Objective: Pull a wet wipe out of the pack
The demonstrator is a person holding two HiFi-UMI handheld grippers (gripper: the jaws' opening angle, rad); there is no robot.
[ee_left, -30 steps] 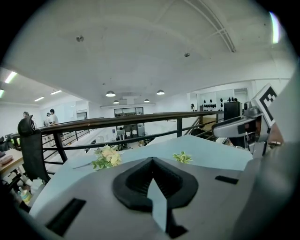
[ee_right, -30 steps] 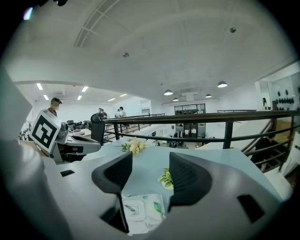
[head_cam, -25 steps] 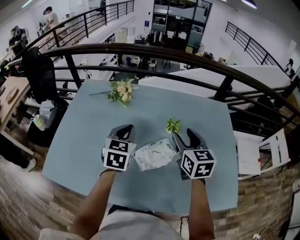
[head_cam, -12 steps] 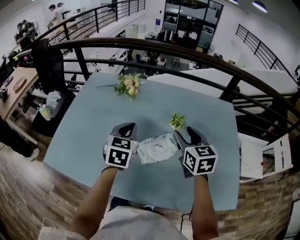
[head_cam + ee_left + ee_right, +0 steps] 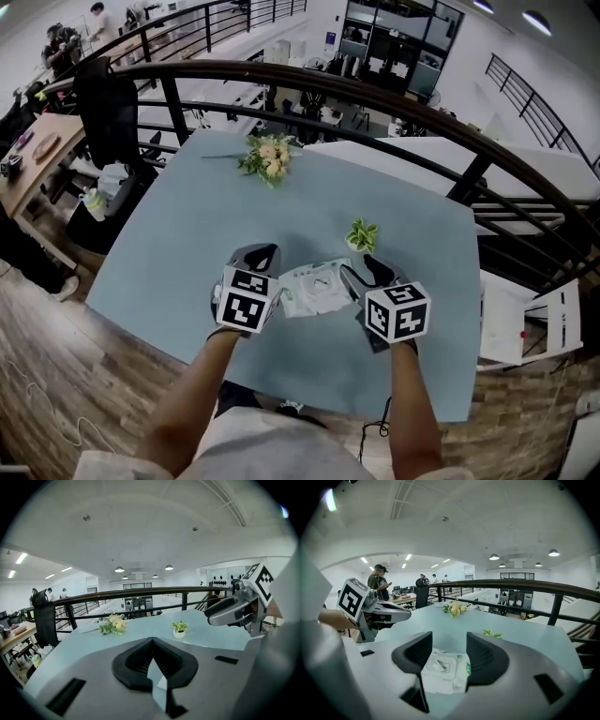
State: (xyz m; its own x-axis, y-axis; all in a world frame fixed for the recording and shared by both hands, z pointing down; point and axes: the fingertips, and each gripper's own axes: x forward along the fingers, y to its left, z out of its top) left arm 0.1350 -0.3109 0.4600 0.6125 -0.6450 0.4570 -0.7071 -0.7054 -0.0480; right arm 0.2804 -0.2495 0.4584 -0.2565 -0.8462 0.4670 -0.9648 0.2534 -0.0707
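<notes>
Though two grippers hang over the pale blue tabletop (image 5: 187,234), only one wet wipe pack (image 5: 317,288) lies on it, flat and white, with its lid flap facing up. It sits towards the near edge, about midway between the left and right edges. The left gripper (image 5: 259,255) is just beside the pack's left end. In the left gripper view its jaws are pressed together at the tips, with nothing pinched between them. The right gripper (image 5: 364,272) is at the pack's right end with its jaws spread. In the right gripper view the pack (image 5: 445,665) shows through the gap between the two dark pads (image 5: 485,658), lower than them and a little ahead. Whether either pad touches the wrapper cannot be told.

Each gripper also shows in the other's view: the right gripper (image 5: 229,611) at the right side of the left gripper view, and the left gripper (image 5: 382,611) at the left side of the right gripper view.

One small potted plant (image 5: 361,234) stands just beyond the right gripper, right of the tabletop's middle. One bouquet (image 5: 270,157) lies near the far edge, towards the far left corner, well apart from the pack.
</notes>
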